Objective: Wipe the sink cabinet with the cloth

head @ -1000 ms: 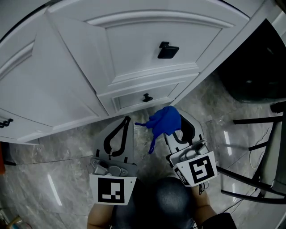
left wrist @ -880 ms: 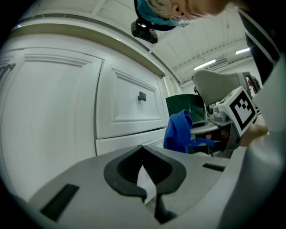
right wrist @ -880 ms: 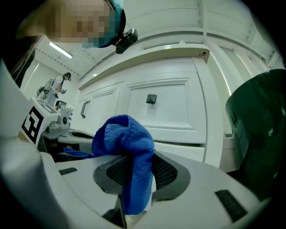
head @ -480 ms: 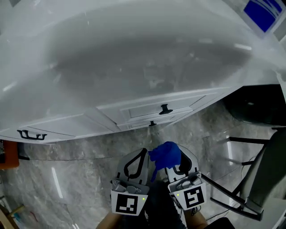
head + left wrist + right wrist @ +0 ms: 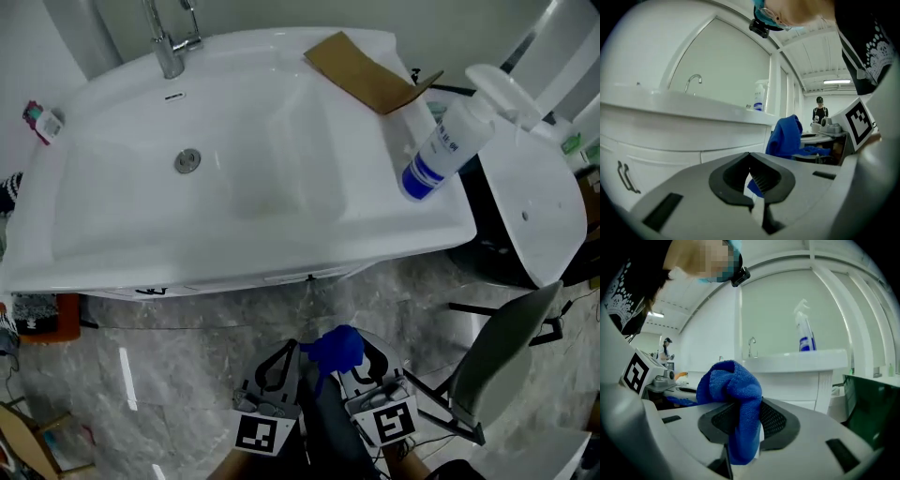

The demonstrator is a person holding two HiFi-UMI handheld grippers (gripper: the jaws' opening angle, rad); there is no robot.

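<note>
The right gripper (image 5: 746,414) has its jaws closed on the blue cloth (image 5: 733,385), a soft, nubbly terry bunched into a rounded wad above the ribbed black pads, with a tail hanging down between them. The left gripper (image 5: 750,157) has its jaws drawn together at the tips with nothing between them; the blue seen through their opening is the cloth beyond.

In the head view both grippers sit low and near, side by side over the glossy veined stone floor (image 5: 169,375), with the cloth at the right one's tip. The sink cabinet (image 5: 684,150) lies ahead of the jaws on the far side, apart from the cloth. Its smooth white panelled front runs left to right under the overhanging rim of the glossy sink (image 5: 450,230). The right gripper, which carries the cloth, looks best placed to reach forward and wipe along that length.
</note>
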